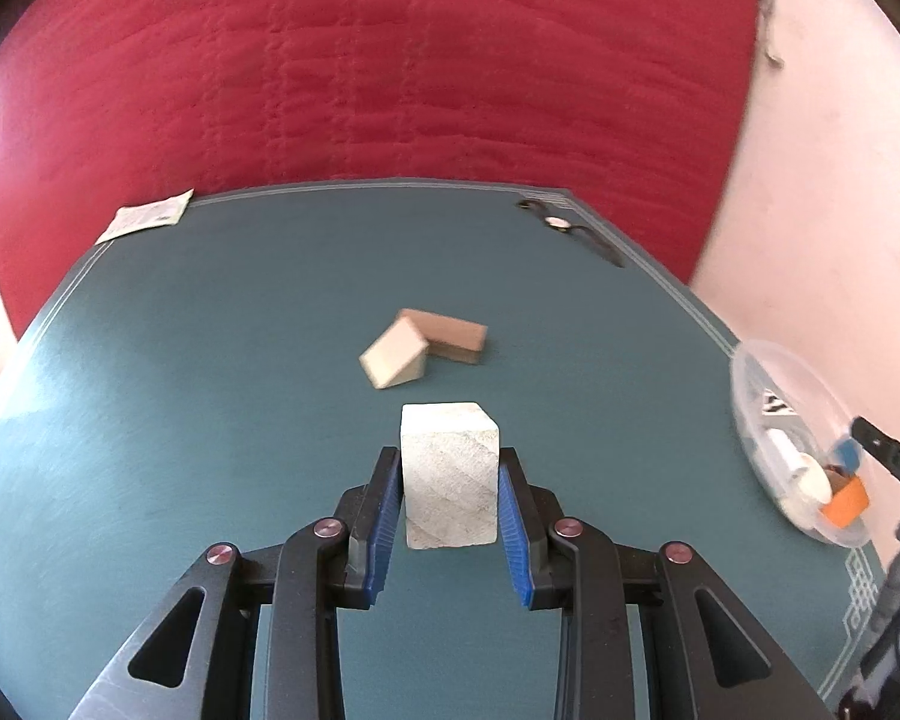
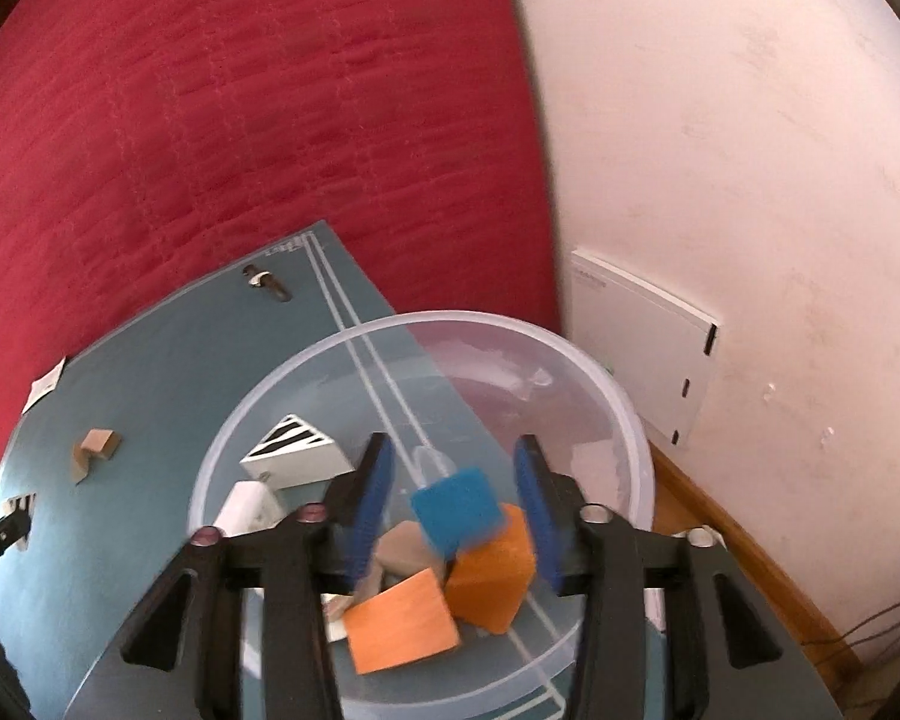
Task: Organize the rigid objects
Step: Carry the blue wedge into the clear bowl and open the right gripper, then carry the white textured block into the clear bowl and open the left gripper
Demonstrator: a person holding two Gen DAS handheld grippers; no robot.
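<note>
Left gripper is pinching a pale block; the bowl is lying at its three o'clock. Right gripper, spread, is hanging over the bowl, blue cube loose between its jaws.

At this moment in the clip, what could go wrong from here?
1. The blue cube sits free between the right hand-held gripper's open jaws above the clear bowl, which overhangs the table edge; a hard landing might tip it.
2. The left hand-held gripper pinches the pale wooden block only near its fingertips, so it could slip.
</note>
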